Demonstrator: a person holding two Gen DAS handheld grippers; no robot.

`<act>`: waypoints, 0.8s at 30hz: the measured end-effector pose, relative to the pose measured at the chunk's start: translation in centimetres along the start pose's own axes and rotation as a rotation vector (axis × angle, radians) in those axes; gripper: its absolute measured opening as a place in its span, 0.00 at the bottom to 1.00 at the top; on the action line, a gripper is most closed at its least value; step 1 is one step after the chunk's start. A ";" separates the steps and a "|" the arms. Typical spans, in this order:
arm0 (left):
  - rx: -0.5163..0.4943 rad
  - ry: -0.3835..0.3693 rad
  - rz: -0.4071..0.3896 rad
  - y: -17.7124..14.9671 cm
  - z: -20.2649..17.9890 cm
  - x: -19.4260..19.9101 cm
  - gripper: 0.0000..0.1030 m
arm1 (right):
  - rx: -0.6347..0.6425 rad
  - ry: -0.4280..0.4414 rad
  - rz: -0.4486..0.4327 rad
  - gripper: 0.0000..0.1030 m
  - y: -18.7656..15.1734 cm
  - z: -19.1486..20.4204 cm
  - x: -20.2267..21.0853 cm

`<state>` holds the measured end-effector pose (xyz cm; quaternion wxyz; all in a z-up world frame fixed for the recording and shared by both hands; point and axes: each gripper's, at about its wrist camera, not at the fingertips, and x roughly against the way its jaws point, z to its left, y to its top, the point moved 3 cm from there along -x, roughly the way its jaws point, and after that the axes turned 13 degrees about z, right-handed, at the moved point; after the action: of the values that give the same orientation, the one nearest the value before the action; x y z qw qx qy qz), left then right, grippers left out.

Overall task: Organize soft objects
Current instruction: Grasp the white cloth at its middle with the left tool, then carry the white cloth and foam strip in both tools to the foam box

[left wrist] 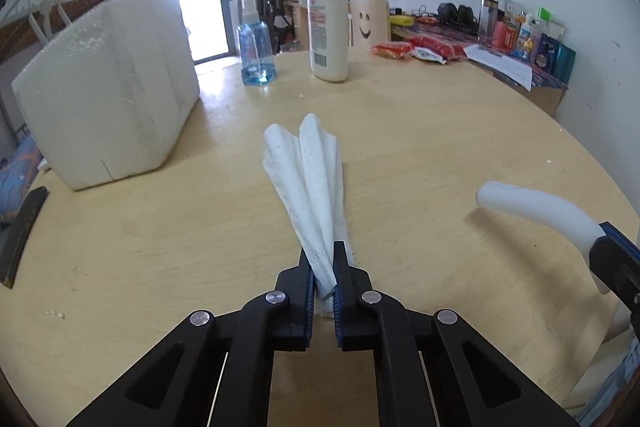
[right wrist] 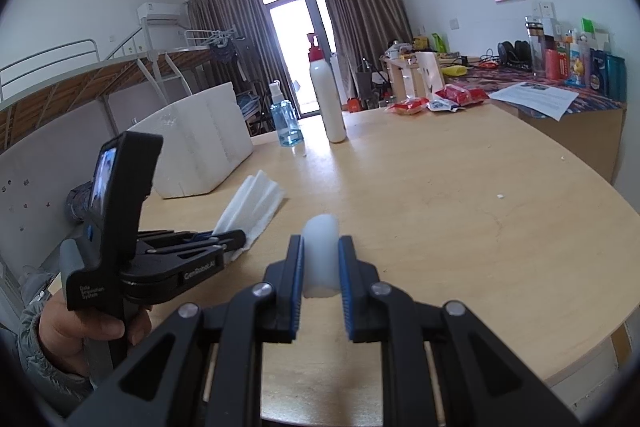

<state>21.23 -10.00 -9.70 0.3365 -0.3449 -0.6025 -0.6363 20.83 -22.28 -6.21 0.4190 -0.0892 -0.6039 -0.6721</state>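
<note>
My left gripper (left wrist: 323, 259) is shut on a white folded paper towel (left wrist: 310, 171), which fans out forward over the wooden table (left wrist: 440, 131). It also shows in the right wrist view (right wrist: 256, 199), held by the left gripper (right wrist: 236, 241) at the left. My right gripper (right wrist: 320, 247) is shut on a white foam tube (right wrist: 320, 251), pinched between the blue pads. In the left wrist view the foam tube (left wrist: 536, 207) curves out from the right gripper (left wrist: 608, 247) at the right edge, just above the table.
A large white styrofoam box (left wrist: 112, 87) stands at the table's left. A blue spray bottle (left wrist: 256, 47) and a white lotion bottle with red pump (left wrist: 328, 27) stand at the back. Red snack packets (left wrist: 412, 51) lie at the far right, beside a cluttered desk (left wrist: 520, 39).
</note>
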 end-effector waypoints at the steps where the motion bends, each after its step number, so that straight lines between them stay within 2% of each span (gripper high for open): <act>1: 0.000 -0.001 -0.010 0.0 0.1 0.3 0.08 | 0.001 -0.001 0.001 0.19 0.0 0.0 0.0; 14: 0.022 0.053 -0.179 -0.8 3.8 5.3 0.08 | 0.040 -0.003 -0.007 0.20 1.1 2.3 -0.1; 24: 0.087 0.099 -0.226 -1.9 8.0 7.4 0.08 | 0.107 0.037 -0.009 0.20 2.4 6.0 -1.1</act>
<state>15.98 -2.03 -4.21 0.3065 -0.2280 -0.6474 -0.6595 20.82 -16.23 -3.55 0.4311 -0.0515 -0.6317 -0.6422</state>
